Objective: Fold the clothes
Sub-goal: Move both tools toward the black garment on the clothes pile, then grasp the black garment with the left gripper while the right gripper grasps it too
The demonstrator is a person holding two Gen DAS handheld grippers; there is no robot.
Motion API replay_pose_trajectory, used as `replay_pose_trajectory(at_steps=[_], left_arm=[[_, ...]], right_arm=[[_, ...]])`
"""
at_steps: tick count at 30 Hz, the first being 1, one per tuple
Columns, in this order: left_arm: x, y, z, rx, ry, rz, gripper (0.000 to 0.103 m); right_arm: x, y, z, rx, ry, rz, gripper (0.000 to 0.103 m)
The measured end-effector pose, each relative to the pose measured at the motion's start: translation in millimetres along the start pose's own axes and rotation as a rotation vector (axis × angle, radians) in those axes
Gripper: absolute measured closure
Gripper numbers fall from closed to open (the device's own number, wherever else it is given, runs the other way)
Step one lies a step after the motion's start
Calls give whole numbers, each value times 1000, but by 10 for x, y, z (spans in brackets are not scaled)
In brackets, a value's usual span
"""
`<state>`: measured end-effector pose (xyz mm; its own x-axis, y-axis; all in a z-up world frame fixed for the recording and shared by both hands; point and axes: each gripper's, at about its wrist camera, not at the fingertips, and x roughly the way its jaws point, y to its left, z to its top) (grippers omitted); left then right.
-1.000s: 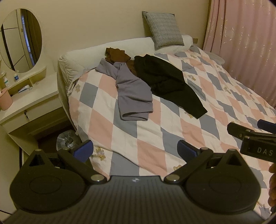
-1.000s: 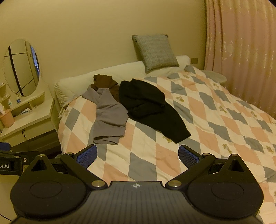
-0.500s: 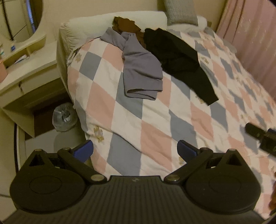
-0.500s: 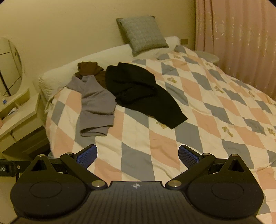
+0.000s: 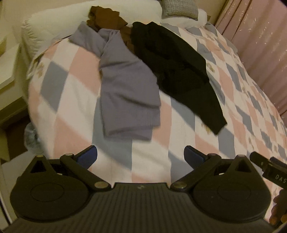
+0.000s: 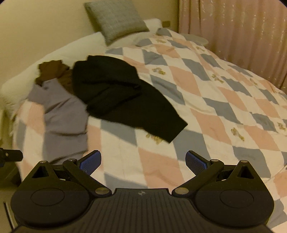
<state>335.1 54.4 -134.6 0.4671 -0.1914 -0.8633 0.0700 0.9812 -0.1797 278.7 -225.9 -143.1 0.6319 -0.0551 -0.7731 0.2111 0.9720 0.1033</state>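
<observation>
Bed w/ quilt (image 6: 206, 100) in pink, grey & white diamonds, small bear prints here & there. Grey checked cushion (image 6: 116, 17) leans on wall at head of bed, white pillow (image 5: 100, 14) below it. Pink curtain (image 6: 233, 30) along far side. White desk (image 5: 7, 59) beside bed at left; clear plastic bag (image 5: 31, 138) on floor by it.

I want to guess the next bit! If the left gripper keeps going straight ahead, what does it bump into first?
Probably the purple top. The left gripper, open and empty, points at its near hem, with only quilt between. Depth is hard to judge, so it might touch the quilt first.
</observation>
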Motion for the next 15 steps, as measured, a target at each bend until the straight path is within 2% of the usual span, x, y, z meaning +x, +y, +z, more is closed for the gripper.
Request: replay_pose_trajectory(at_steps=[7, 11, 15], left_arm=[[867, -18, 1024, -63, -20, -134, 17], [1484, -75, 1643, -155, -78, -185, 32], [2107, -98, 2124, -241, -146, -192, 48]], right_arm=[[550, -15, 558, 128, 39, -37, 0], [815, 33, 785, 174, 49, -59, 0], [1029, 140, 915, 170, 65, -80, 0]])
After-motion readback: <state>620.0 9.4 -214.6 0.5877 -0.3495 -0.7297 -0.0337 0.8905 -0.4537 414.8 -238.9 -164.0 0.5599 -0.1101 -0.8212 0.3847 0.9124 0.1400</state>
